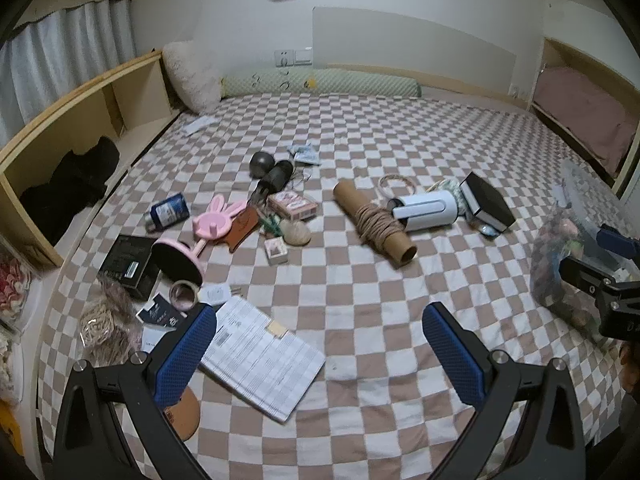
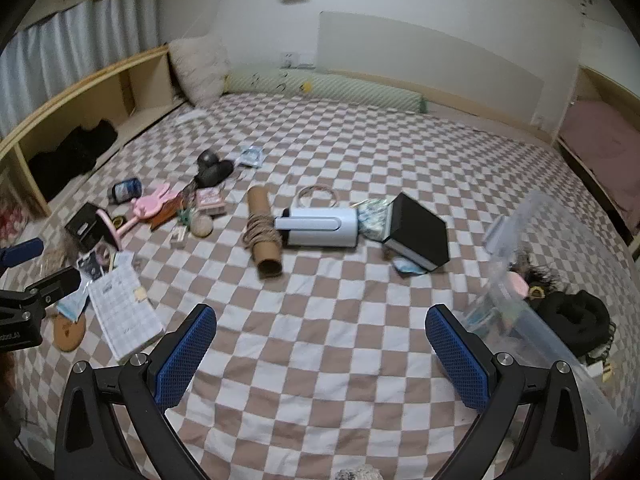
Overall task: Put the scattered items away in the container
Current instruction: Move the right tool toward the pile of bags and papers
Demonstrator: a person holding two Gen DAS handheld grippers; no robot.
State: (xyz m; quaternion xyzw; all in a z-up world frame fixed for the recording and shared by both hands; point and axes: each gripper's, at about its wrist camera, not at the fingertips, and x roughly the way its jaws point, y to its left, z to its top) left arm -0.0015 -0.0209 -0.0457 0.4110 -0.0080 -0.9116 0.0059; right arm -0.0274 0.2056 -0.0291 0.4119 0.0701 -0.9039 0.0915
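Observation:
Scattered items lie on the checkered bed: a cardboard tube wound with twine [image 1: 374, 224] [image 2: 262, 234], a white cylindrical device [image 1: 426, 210] [image 2: 320, 227], a black box [image 1: 486, 202] [image 2: 418, 236], a pink rabbit stand [image 1: 212, 224], a blue can [image 1: 168, 210] and a printed paper pad [image 1: 260, 354] [image 2: 124, 316]. The clear plastic container [image 2: 516, 292] [image 1: 576, 264] stands at the right with several items inside. My left gripper [image 1: 318, 344] is open and empty above the pad's right edge. My right gripper [image 2: 320, 346] is open and empty, left of the container.
A wooden shelf [image 1: 80, 136] runs along the bed's left side. A pillow [image 1: 192, 76] and green bolster [image 1: 320, 82] lie at the head. A black round object [image 2: 576, 320] sits beside the container. A cork coaster [image 2: 70, 330] lies near the pad.

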